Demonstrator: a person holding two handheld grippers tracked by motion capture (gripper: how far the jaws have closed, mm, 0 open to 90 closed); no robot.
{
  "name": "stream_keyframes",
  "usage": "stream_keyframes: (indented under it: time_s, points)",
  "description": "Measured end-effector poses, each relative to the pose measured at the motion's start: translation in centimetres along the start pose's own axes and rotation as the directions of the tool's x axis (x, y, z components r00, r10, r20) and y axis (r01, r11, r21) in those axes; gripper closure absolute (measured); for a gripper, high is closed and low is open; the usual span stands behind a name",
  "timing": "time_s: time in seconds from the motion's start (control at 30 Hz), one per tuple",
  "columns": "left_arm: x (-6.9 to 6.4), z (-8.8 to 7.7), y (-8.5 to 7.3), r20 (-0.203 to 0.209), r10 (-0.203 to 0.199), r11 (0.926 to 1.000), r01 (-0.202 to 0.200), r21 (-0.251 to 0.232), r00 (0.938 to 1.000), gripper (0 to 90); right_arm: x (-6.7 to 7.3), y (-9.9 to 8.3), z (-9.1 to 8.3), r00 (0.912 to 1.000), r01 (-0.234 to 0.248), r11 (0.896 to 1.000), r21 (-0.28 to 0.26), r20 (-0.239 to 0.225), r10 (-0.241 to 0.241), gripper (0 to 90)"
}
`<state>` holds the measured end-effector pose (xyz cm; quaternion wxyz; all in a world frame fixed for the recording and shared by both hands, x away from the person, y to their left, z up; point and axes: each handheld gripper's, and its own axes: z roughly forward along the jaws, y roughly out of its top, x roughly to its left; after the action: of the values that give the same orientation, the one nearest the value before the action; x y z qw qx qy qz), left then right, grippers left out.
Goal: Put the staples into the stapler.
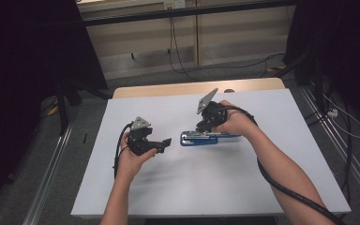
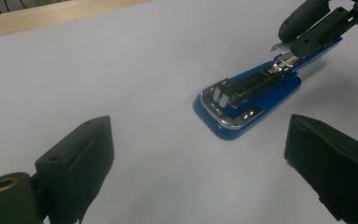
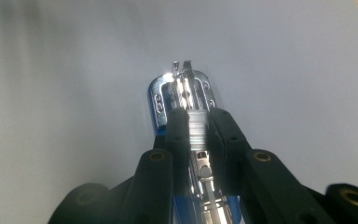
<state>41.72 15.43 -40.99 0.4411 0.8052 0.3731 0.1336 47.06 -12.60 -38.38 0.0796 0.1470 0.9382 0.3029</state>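
Note:
A blue stapler (image 1: 199,138) lies flat on the white table (image 1: 178,187), opened out so its chrome magazine (image 2: 242,100) faces up. My right gripper (image 1: 205,127) hangs over its rear half, pointing down. In the right gripper view its jaws (image 3: 196,116) are shut on a short silver strip of staples (image 3: 196,127) just above the magazine channel (image 3: 182,88). The left gripper view shows the same strip (image 2: 282,46) in those jaws. My left gripper (image 1: 165,144) rests to the left of the stapler, a short gap away, aimed at it, open (image 2: 200,140) and holding nothing.
The table's wooden far edge (image 1: 168,89) runs along the back. Cables (image 1: 178,56) lie on the floor beyond it, and metal rails (image 1: 51,164) flank both sides. The right gripper's thick black cable (image 1: 286,187) trails along the forearm.

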Motion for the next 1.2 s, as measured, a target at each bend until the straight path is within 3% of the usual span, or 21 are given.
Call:
stream_keyframes:
  time_s: [1.2]
  points:
    - [0.2, -0.2, -0.2, -0.01, -0.006, 1.0, 0.006, 0.0, 0.9999, 8.3, -0.8, 0.7, 1.3, 0.9994, 0.02, 1.0, 0.0, -0.028, -0.02, 79.0]
